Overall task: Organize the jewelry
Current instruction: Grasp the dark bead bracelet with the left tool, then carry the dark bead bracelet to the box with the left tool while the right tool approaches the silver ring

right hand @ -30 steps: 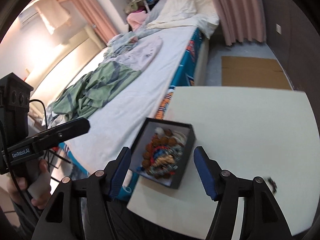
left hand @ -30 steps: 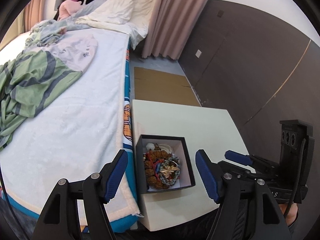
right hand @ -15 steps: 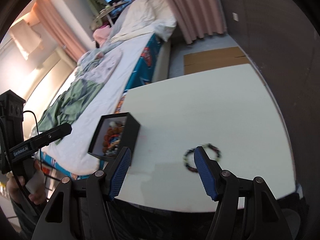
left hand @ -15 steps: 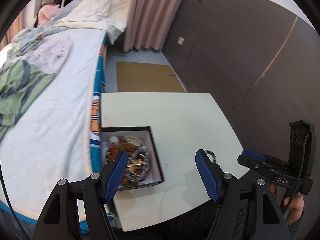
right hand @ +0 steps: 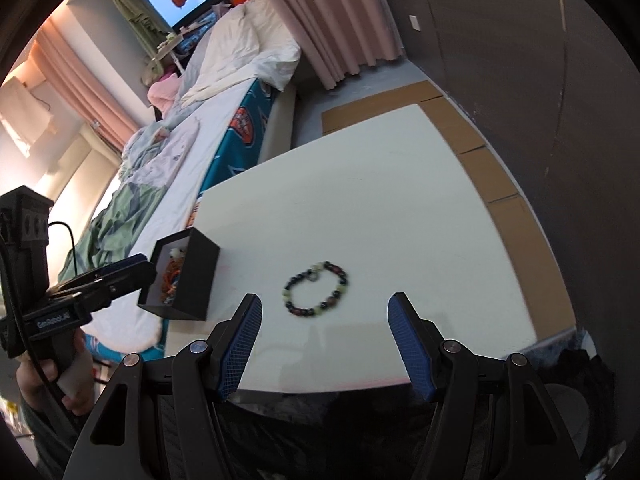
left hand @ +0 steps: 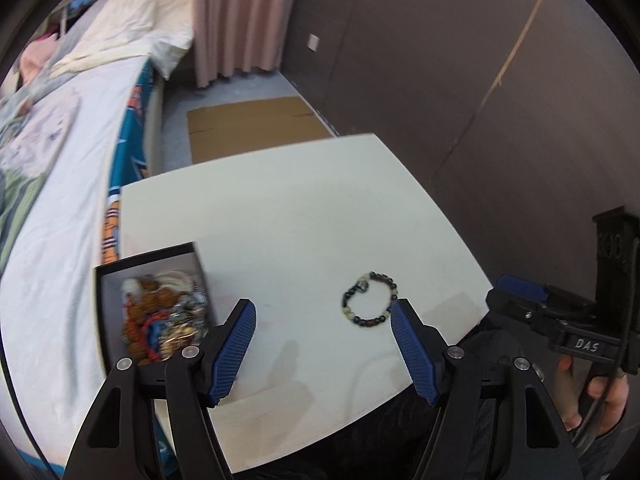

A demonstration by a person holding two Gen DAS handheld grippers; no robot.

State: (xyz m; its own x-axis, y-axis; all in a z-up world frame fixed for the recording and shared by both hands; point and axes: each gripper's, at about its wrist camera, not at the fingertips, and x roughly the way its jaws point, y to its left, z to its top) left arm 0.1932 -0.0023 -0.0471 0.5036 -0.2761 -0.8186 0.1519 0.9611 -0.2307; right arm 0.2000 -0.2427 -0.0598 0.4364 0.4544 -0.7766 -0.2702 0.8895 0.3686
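Note:
A beaded bracelet [left hand: 370,299] of dark and pale beads lies flat on the white table [left hand: 288,216], also seen in the right wrist view as the bracelet [right hand: 316,289]. A black jewelry box [left hand: 154,300] full of beads and trinkets sits at the table's left edge; the box [right hand: 184,276] shows its dark side wall in the right wrist view. My left gripper [left hand: 323,320] is open above the table, the bracelet just inside its right finger. My right gripper [right hand: 324,316] is open too, the bracelet lying beyond and between its fingers. Neither holds anything.
A bed [left hand: 52,184] with white sheet and green blanket runs along the table's left side. Brown cardboard [left hand: 252,124] lies on the floor beyond the table. A dark wall [left hand: 460,80] stands on the right. A hand [right hand: 52,380] holds the left gripper's handle.
Both grippers have swung right from over the jewelry box toward the table's middle. The bracelet has come into both views, and the box has slid to the left.

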